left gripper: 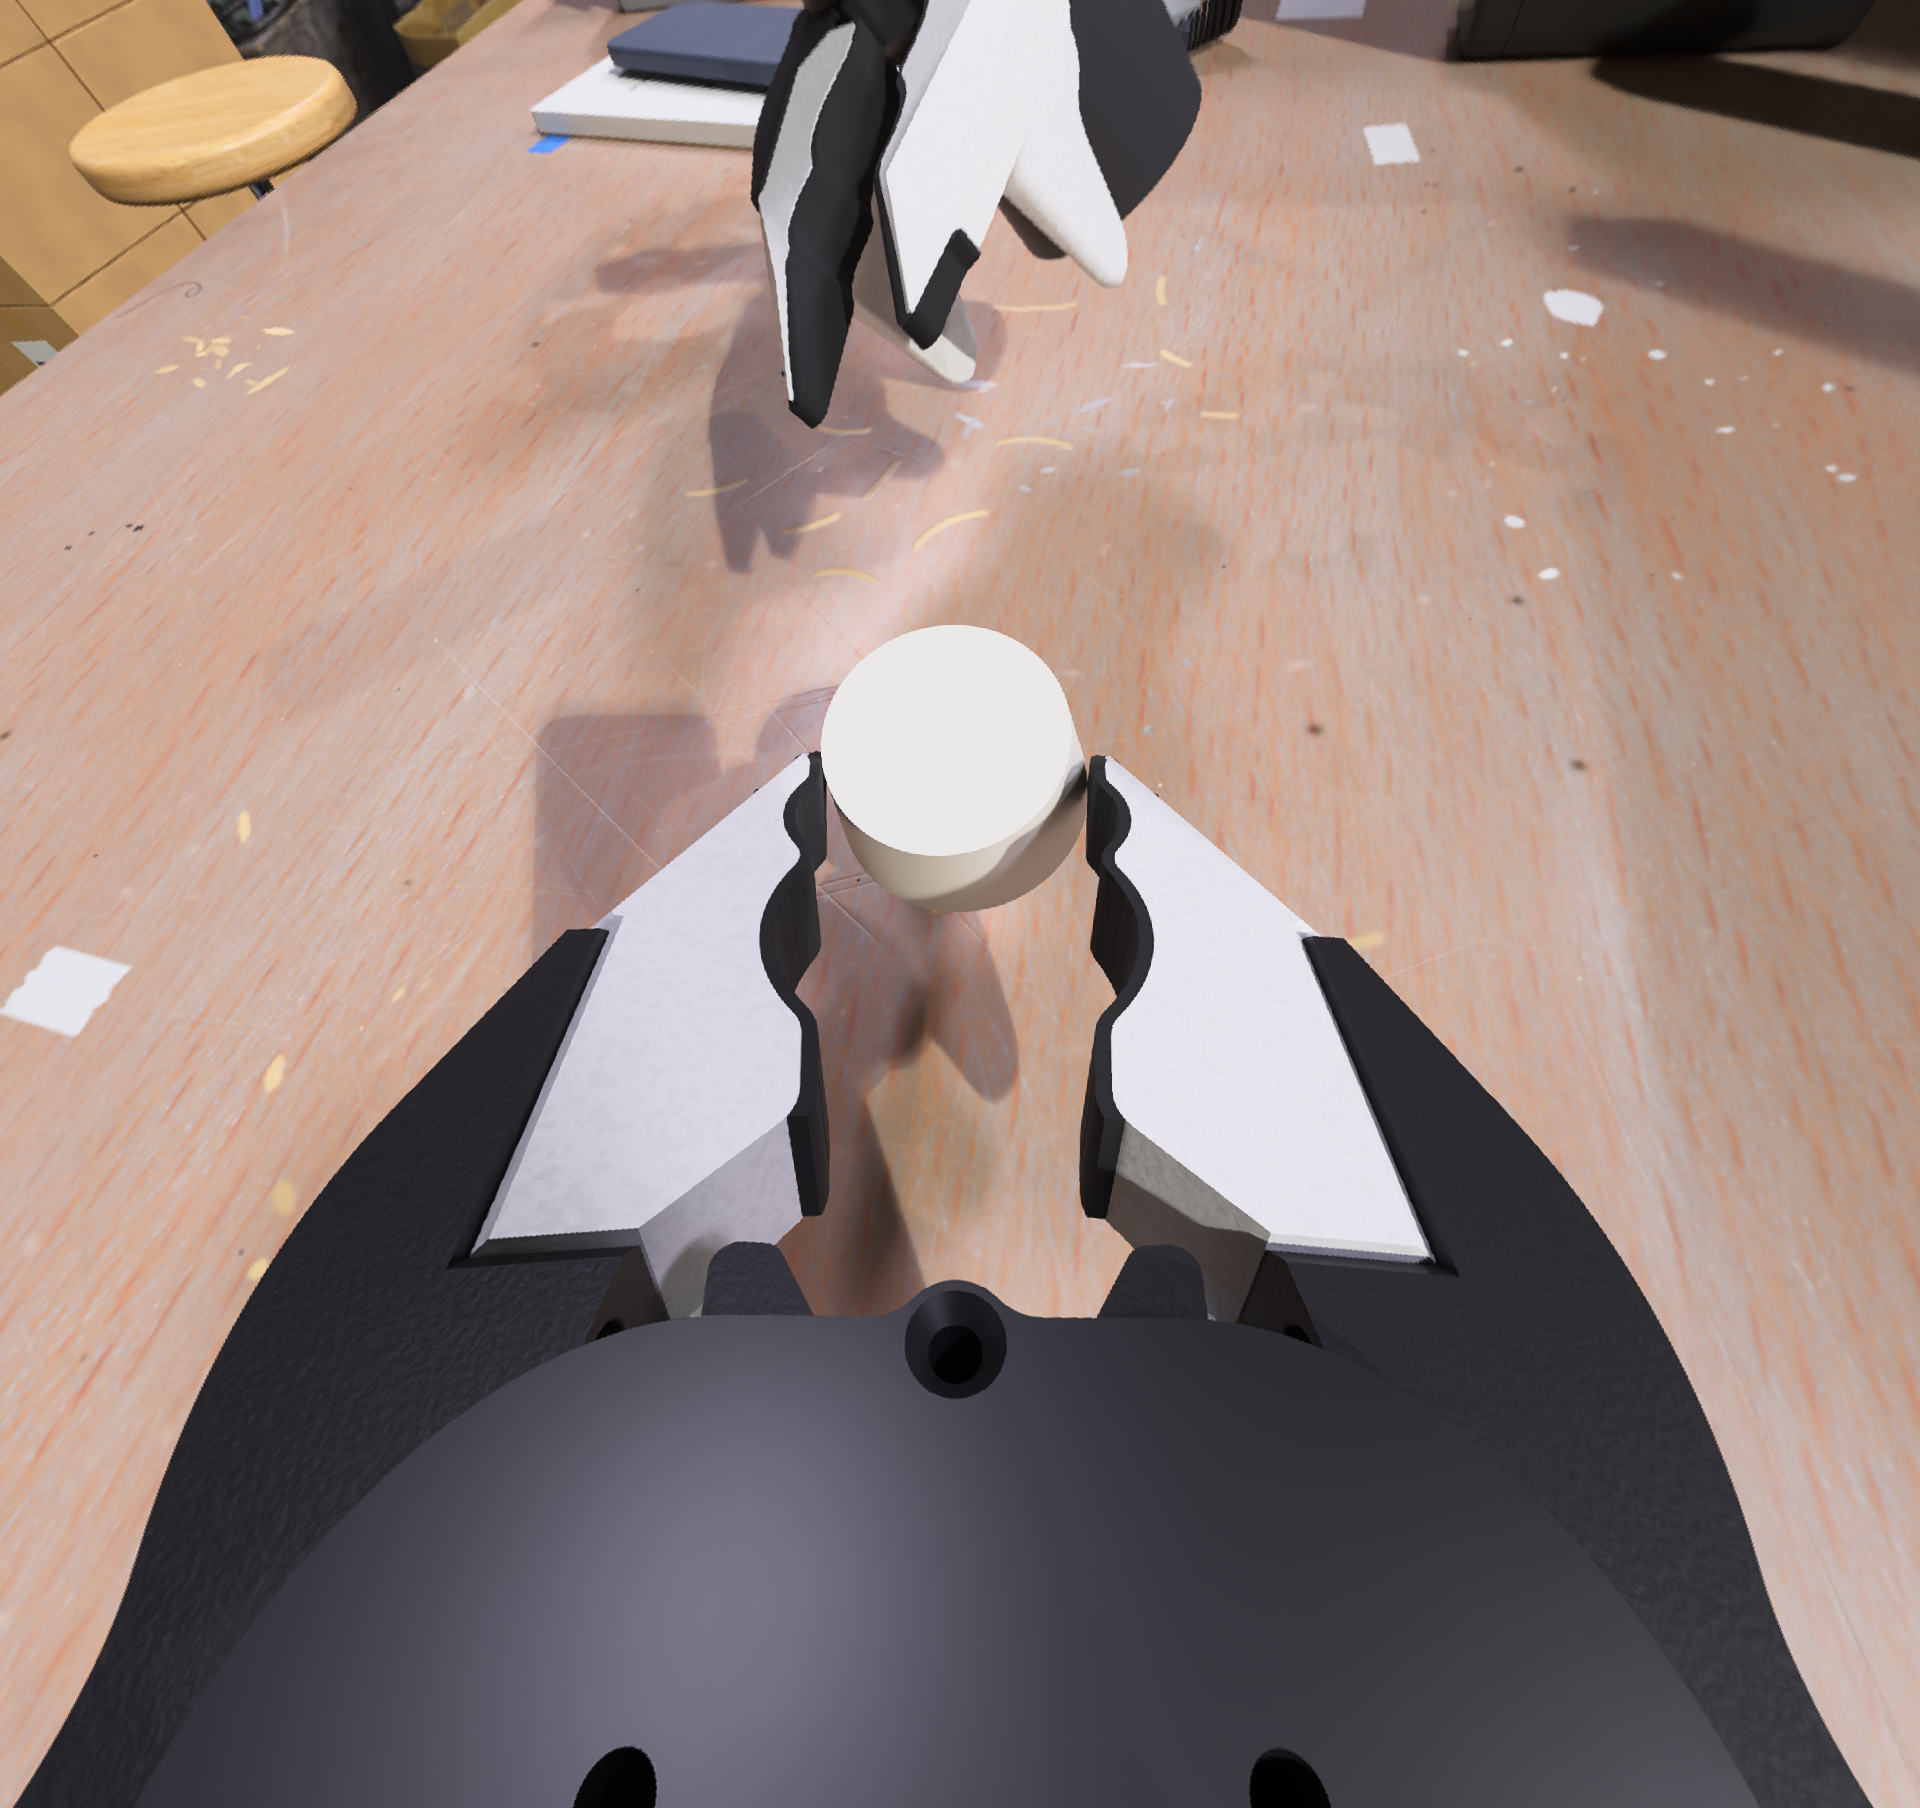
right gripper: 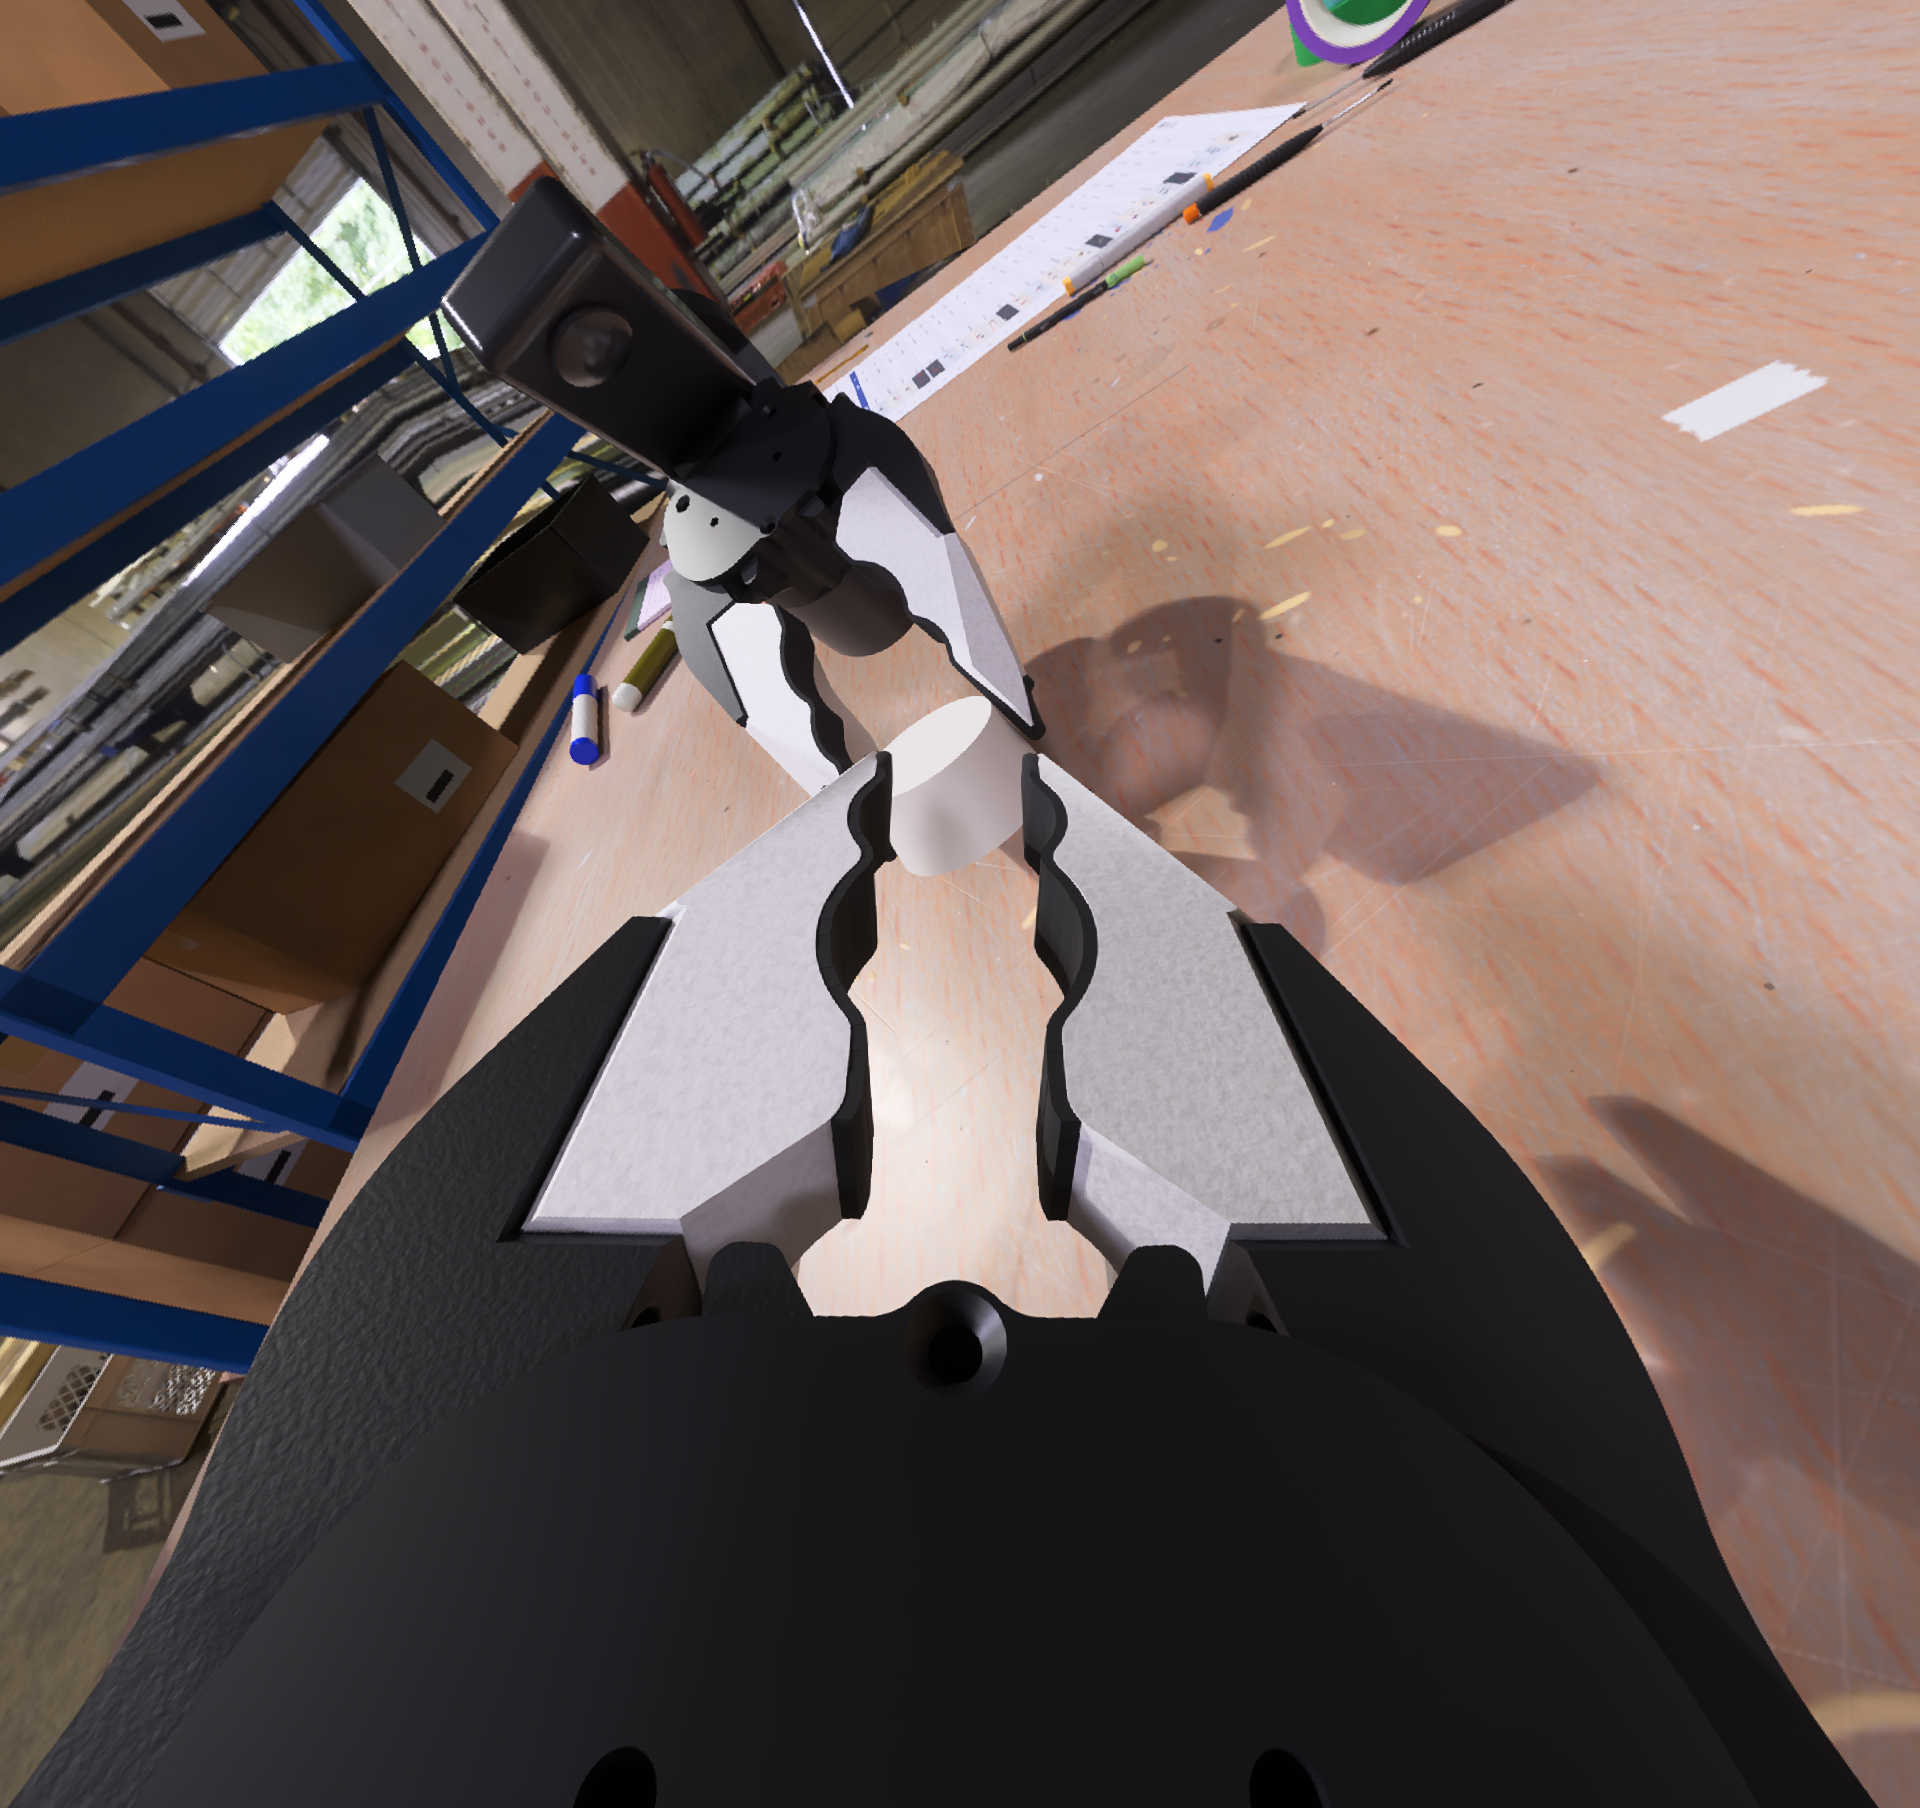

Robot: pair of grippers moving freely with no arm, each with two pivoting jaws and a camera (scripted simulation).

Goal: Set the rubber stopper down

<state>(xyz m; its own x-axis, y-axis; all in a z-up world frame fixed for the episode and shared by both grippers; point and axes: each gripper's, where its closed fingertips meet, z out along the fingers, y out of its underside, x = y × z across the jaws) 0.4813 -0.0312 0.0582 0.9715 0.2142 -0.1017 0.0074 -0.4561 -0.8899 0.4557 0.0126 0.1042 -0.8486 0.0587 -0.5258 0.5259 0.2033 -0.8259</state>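
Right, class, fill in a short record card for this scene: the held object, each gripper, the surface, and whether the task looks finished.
Held object: pale cream, tapered rubber stopper
Left gripper: shut on the stopper, one fingertip on each side
Right gripper: open, holding nothing, away from the stopper
Surface: scuffed, paint-flecked wooden tabletop
Stopper height: seems lifted off the tabletop, with its shadow underneath
Task status: stopper not yet set down

Bright, soft shadows, edges warped
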